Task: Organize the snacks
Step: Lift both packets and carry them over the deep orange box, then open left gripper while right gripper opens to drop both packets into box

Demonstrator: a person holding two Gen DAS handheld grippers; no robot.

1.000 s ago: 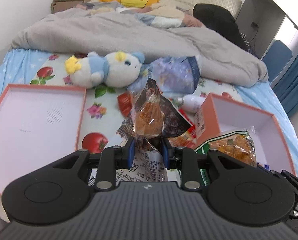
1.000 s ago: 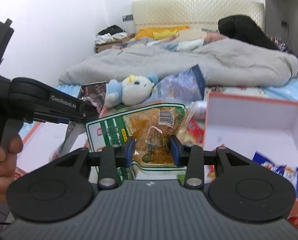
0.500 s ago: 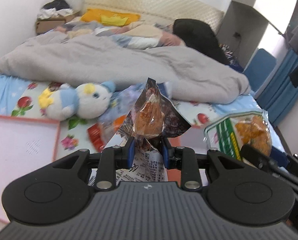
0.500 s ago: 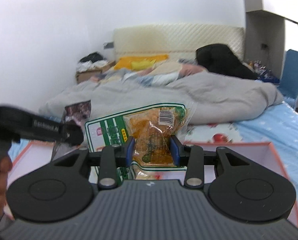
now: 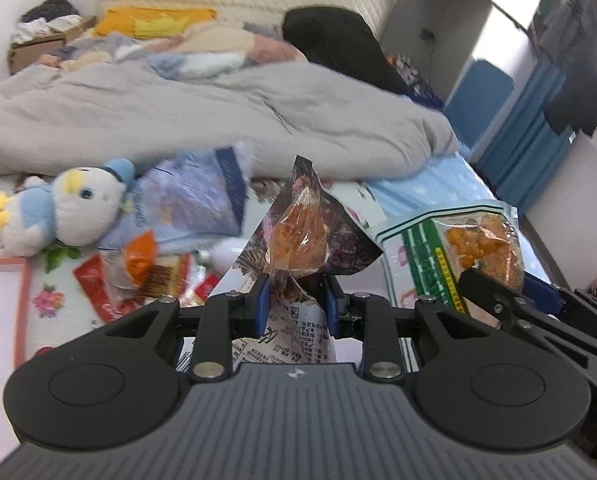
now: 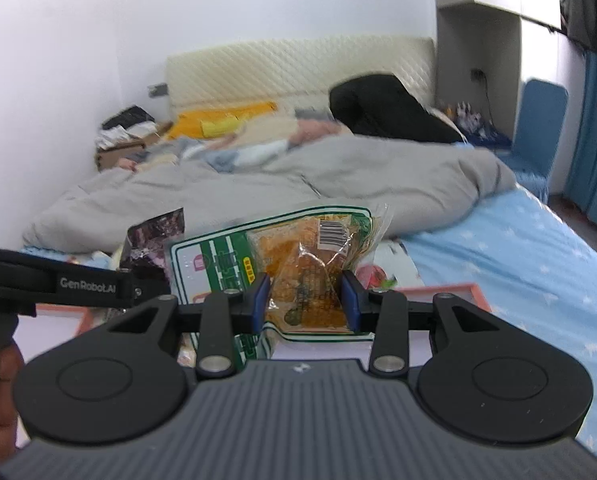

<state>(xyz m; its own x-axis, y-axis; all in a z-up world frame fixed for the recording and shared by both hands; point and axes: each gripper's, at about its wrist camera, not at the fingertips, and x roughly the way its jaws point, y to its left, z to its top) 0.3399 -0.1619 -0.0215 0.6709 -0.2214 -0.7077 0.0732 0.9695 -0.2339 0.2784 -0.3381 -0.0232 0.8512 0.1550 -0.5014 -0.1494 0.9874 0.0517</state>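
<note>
A dark snack packet (image 5: pixel 304 240) is clamped upright in the left claw (image 5: pixel 296 298), raised above the bed (image 5: pixel 430 188). A green-and-white snack bag (image 6: pixel 298 264) is clamped in the right claw (image 6: pixel 306 296), just beside it. More snacks (image 5: pixel 146 272) are scattered on the bed below, near a plush toy (image 5: pixel 62 212) and a grey blanket (image 5: pixel 202 120).

White walls (image 6: pixel 78 60), quilted cream headboard (image 6: pixel 298 68), bed (image 6: pixel 518 264) under a rumpled grey duvet (image 5: pixel 178 120), blue curtains (image 5: pixel 526 136) alongside.
</note>
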